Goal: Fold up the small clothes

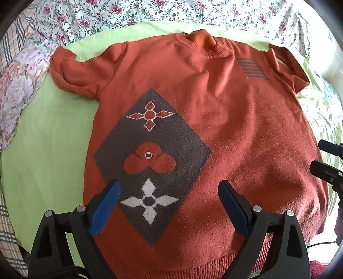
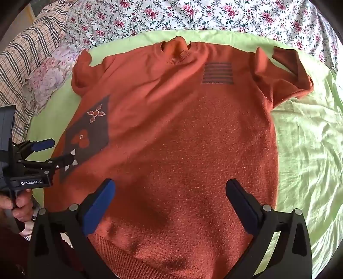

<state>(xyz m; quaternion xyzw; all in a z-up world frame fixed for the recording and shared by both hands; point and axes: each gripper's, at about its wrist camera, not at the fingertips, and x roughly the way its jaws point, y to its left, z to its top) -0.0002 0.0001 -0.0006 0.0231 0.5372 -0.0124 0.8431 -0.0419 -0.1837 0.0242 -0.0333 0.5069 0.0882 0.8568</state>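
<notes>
Flat on its back, an orange knitted sweater (image 1: 225, 120) lies spread across a pale green sheet (image 1: 49, 128) on a bed, neck opening away from the person and ribbed hem nearest. Both short sleeves are out to the sides, each a little rumpled at the cuff. A dark grey diamond panel (image 1: 153, 163) with three flower motifs runs down one side of the front, and a small block of grey stripes (image 2: 217, 73) sits on the chest at the other side. Above the hem hangs the left gripper (image 1: 169, 203), its blue-padded fingers spread wide over the lowest, white flower of the panel and holding nothing. Beside it the right gripper (image 2: 170, 202) hovers over the plain orange part of the body, likewise wide open and empty. Seen from the right wrist camera, a hand (image 2: 18, 206) clasps the left tool's handle at the sweater's edge. Beyond the green sheet lie a floral bedspread (image 2: 193, 15) and a plaid blanket (image 2: 27, 55).
</notes>
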